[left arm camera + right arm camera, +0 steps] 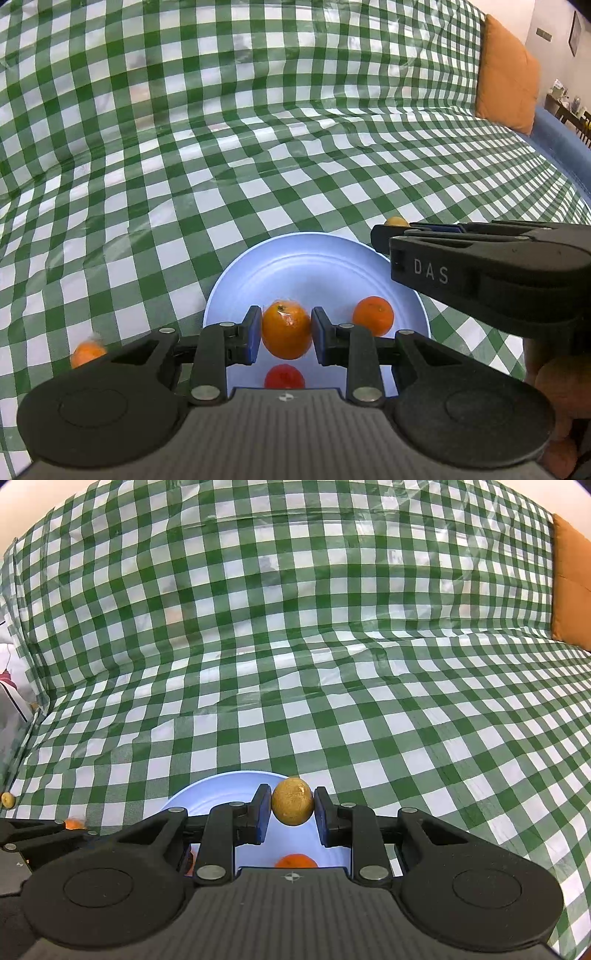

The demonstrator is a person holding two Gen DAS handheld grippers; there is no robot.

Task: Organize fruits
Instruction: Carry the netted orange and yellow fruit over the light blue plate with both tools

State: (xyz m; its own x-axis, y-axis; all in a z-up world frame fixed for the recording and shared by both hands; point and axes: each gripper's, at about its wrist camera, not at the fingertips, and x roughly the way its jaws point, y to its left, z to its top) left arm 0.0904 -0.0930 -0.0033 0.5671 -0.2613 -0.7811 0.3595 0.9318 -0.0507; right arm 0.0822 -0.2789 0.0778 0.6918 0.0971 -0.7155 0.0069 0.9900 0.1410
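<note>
My left gripper (286, 334) is shut on an orange (286, 328) and holds it over the pale blue plate (306, 258). A second orange (373, 315) and a red fruit (284, 376) lie on that plate. My right gripper (291, 808) is shut on a yellow-brown round fruit (293, 801) over the plate's far rim (221, 781). An orange (295, 860) shows on the plate below it. The right gripper's body (480, 266) shows in the left wrist view, with the yellow fruit (396, 221) peeking past it.
A green and white checked cloth (258, 147) covers the surface. An orange fruit (86, 352) lies on the cloth left of the plate. A small yellow fruit (7, 799) lies at the far left. An orange cushion (508, 74) stands at the back right.
</note>
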